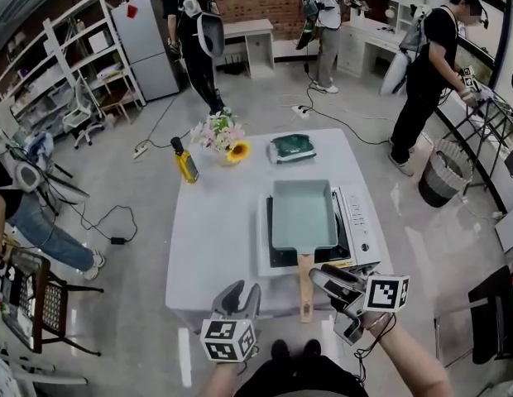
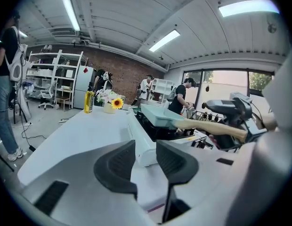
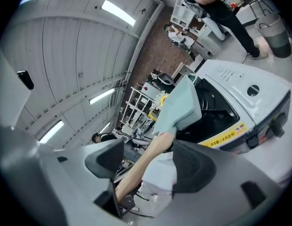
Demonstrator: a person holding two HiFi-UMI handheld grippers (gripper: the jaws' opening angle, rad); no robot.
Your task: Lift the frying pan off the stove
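Note:
A teal rectangular frying pan [image 1: 303,213] sits on the white tabletop stove [image 1: 361,222], its wooden handle [image 1: 305,289] pointing at me. My right gripper [image 1: 321,275] reaches in from the right at the handle's near end. In the right gripper view the handle [image 3: 153,147] runs between the wide-apart jaws of the right gripper [image 3: 148,161], and the pads do not press on it; the pan [image 3: 181,105] lies beyond. My left gripper [image 1: 241,293] hovers at the table's front edge, left of the handle, open and empty [image 2: 146,161]. Its view shows the pan [image 2: 158,114] and the handle [image 2: 207,126].
On the white table [image 1: 215,222] stand a yellow bottle [image 1: 186,162], a vase of flowers [image 1: 223,137] and a green object [image 1: 291,147] at the far side. Several people stand around the room. A waste bin [image 1: 445,172] is at the right, a chair [image 1: 33,296] at the left.

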